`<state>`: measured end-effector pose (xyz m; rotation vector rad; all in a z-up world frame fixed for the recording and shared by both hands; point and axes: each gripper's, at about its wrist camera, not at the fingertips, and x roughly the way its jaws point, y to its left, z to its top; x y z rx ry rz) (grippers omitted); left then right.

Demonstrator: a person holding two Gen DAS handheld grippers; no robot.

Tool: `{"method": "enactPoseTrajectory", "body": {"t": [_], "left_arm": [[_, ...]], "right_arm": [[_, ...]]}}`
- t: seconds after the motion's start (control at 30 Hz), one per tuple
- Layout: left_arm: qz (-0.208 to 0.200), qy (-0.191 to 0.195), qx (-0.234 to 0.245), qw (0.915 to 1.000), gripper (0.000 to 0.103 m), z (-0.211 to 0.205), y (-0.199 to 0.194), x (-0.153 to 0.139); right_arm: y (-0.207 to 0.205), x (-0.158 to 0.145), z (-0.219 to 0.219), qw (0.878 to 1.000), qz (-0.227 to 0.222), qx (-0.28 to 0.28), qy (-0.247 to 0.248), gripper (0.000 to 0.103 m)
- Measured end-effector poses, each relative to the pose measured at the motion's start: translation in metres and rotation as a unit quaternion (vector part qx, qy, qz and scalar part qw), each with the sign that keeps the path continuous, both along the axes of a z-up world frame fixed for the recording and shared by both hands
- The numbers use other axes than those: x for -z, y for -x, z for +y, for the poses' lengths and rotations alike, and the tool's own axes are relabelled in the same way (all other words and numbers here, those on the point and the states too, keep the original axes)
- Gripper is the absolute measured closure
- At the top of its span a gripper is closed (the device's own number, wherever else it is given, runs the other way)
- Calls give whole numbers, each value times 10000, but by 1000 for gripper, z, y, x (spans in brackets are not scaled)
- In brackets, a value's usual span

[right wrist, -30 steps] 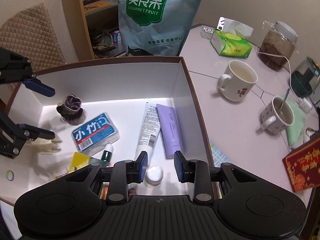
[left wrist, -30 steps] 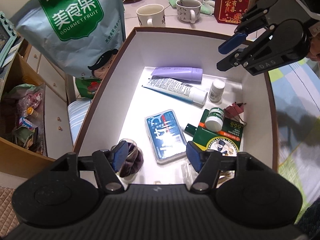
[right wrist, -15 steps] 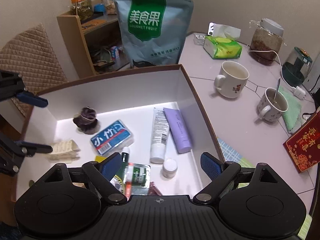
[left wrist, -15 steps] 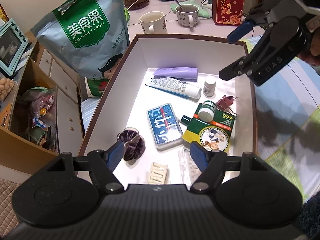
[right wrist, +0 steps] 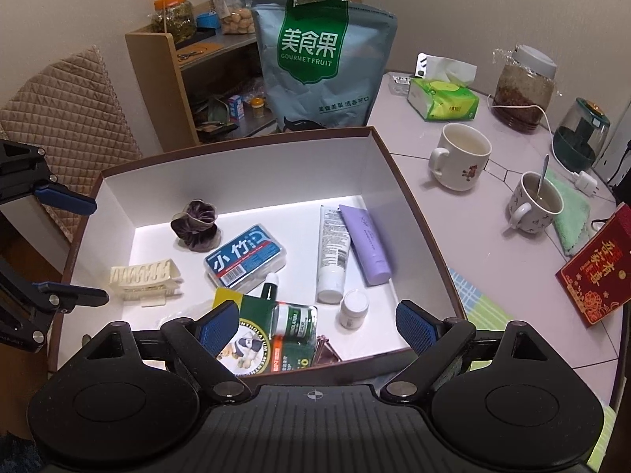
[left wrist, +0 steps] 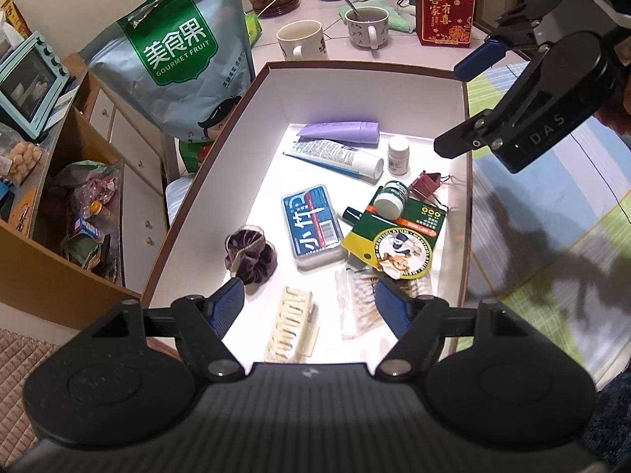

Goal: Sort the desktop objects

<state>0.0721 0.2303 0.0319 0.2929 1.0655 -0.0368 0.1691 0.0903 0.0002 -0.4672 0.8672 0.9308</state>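
Note:
A white box with a brown rim (left wrist: 418,67) (right wrist: 244,144) holds the sorted items: a purple tube (left wrist: 339,130) (right wrist: 364,242), a white tube (left wrist: 335,155) (right wrist: 333,254), a blue case (left wrist: 311,224) (right wrist: 244,258), a dark scrunchie (left wrist: 250,254) (right wrist: 197,222), a cream hair clip (left wrist: 292,325) (right wrist: 144,276), a small white bottle (left wrist: 398,149) (right wrist: 354,307), a green-capped jar (left wrist: 390,197) (right wrist: 295,321) and a green packet (left wrist: 398,242). My left gripper (left wrist: 309,309) hangs open above the box's near end, empty. My right gripper (right wrist: 317,325) (left wrist: 461,106) is open and empty over the opposite end.
A big grey-green snack bag (left wrist: 177,63) (right wrist: 319,59) stands beside the box. Two mugs (left wrist: 301,39) (right wrist: 463,161), a red box (left wrist: 445,8) (right wrist: 595,272), a tissue pack (right wrist: 443,98) and a jar (right wrist: 524,86) sit on the table. A wooden shelf (left wrist: 47,205) stands left.
Both grippers have risen and pulled back from the box. The right gripper's fingers have spread from a narrow gap to wide open. The items in the box lie as before.

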Motion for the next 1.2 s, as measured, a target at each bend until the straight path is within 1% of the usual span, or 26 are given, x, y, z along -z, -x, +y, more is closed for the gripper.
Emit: {"method": "enactPoseTrajectory", "body": {"t": [0.03,0.07,0.1,0.17,0.27,0.37,0.5,0.83,0.9,0.93,1.2], "left_arm": [[6,-9,-10,10000,29,-1,1,0],[13,-18,-21,10000,28,-2,3,0],[18,-29,-28,10000,28,-3,4,0],[27,-46,-30,10000,26,-6,8,0],[34,-57,-23,10000,22,-10,13,0],[31,-63,-30,10000,22,-13,19,0],[18,-34,-61,10000,22,-16,26,0],[-8,2,-123,9999,21,-23,42,-3],[-34,-17,-111,9999,19,-26,45,-3],[-59,-41,-98,9999,16,-27,47,-4],[-83,-44,-112,9999,15,-33,56,-6]], "right_arm": [[2,-1,-1,10000,-13,7,-12,12],[4,-1,-2,10000,-30,21,-27,7],[5,-2,-4,10000,-47,35,-42,5],[9,-4,-6,9999,-77,43,-76,5],[13,-6,-9,9999,-69,51,-119,5],[18,-7,-11,9999,-52,67,-142,5],[23,-6,-13,9998,111,40,-141,5],[37,-8,-23,9996,135,164,-158,5],[38,-9,-25,9997,120,177,-148,5],[39,-9,-26,9996,120,192,-148,5],[43,-9,-33,9995,146,228,-162,5]]}}
